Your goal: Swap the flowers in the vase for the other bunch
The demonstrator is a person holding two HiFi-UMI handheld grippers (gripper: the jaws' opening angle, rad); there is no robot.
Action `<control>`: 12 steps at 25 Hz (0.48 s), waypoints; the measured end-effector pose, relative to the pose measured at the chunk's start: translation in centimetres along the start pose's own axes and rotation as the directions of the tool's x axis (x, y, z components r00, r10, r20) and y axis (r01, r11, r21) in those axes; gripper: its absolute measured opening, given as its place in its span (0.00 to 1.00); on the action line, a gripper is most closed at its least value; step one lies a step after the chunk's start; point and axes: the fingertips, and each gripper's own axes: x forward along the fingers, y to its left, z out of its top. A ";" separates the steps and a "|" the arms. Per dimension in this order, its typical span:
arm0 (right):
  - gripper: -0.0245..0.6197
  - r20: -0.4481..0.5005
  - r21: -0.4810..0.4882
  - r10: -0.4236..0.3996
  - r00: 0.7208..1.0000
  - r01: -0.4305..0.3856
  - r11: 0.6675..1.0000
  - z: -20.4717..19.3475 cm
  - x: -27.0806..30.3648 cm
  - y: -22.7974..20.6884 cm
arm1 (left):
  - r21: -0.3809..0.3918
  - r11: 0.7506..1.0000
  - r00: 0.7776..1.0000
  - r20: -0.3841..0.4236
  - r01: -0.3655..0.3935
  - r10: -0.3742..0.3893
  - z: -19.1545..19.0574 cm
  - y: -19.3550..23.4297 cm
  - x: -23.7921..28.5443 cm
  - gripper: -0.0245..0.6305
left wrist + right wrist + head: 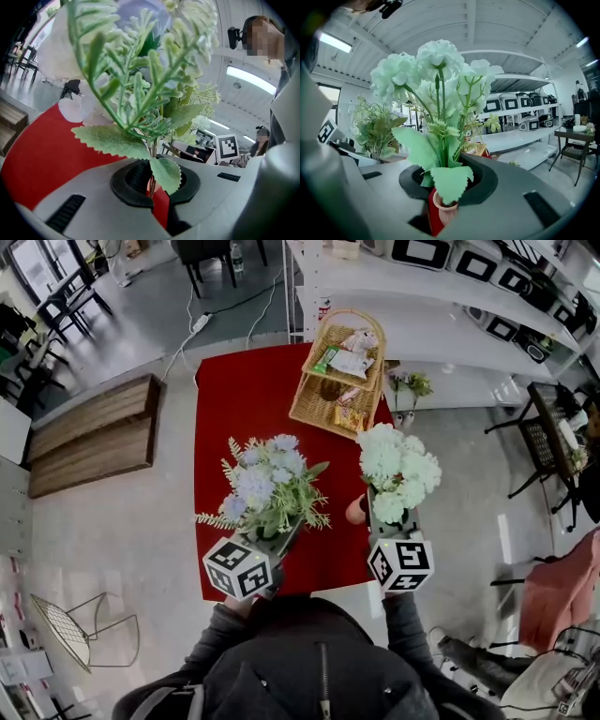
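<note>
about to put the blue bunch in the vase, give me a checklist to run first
1. Left gripper shut on blue bunch stems: ok.
2. Right gripper shut on white bunch stems: ok.
3. White bunch stems clear of the vase: cannot tell, a leaf hides the mouth.
4. Vase upright on the red cloth: ok.
5. Space above vase free for blue bunch: not ok, white bunch is over it.

Your lavender-blue bunch stands upright left of centre in the head view. Your white bunch stands upright to its right, with the small pinkish vase just beneath its leaves.
</note>
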 end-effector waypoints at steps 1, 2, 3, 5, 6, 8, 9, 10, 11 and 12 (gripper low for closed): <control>0.18 0.009 0.004 0.001 1.000 -0.001 1.000 0.3 -0.2 0.0 | 0.005 1.000 1.000 0.001 0.004 -0.004 0.1 -0.2 0.0 0.07; 0.18 0.019 0.009 0.003 1.000 -0.003 1.000 0.6 -0.4 0.1 | 0.010 1.000 1.000 0.002 0.010 -0.010 0.2 -0.3 0.0 0.07; 0.18 0.029 0.011 0.004 1.000 -0.004 1.000 1.0 -0.5 0.1 | 0.015 1.000 1.000 0.005 0.017 -0.017 0.4 -0.5 0.1 0.07; 0.18 0.048 0.009 0.006 0.999 -0.006 1.000 1.7 -1.0 0.2 | 0.024 0.999 0.999 0.014 0.029 -0.029 0.8 -0.9 0.2 0.07; 0.18 0.061 0.006 0.008 0.998 -0.008 1.000 2.2 -1.2 0.3 | 0.029 0.999 0.999 0.018 0.034 -0.034 1.0 -1.1 0.1 0.07; 0.18 0.090 0.004 0.012 0.996 -0.012 1.000 3.2 -1.8 0.5 | 0.038 0.998 0.999 0.023 0.044 -0.045 1.3 -1.4 0.1 0.07; 0.18 0.105 0.004 0.012 0.994 -0.013 1.000 3.7 -2.1 0.6 | 0.042 0.998 0.998 0.025 0.049 -0.050 1.5 -1.6 0.1 0.07; 0.18 0.120 0.004 0.012 0.993 -0.013 1.000 4.1 -2.4 0.7 | 0.045 0.998 0.998 0.026 0.054 -0.055 1.6 -1.8 0.1 0.07; 0.18 0.135 0.006 0.011 0.991 -0.012 1.000 4.6 -2.7 0.7 | 0.048 0.997 0.998 0.028 0.059 -0.060 1.6 -1.9 0.1 0.07; 0.18 0.149 0.010 0.010 0.989 -0.011 1.000 5.0 -3.0 0.8 | 0.050 0.997 0.997 0.031 0.063 -0.065 1.7 -2.1 0.1 0.07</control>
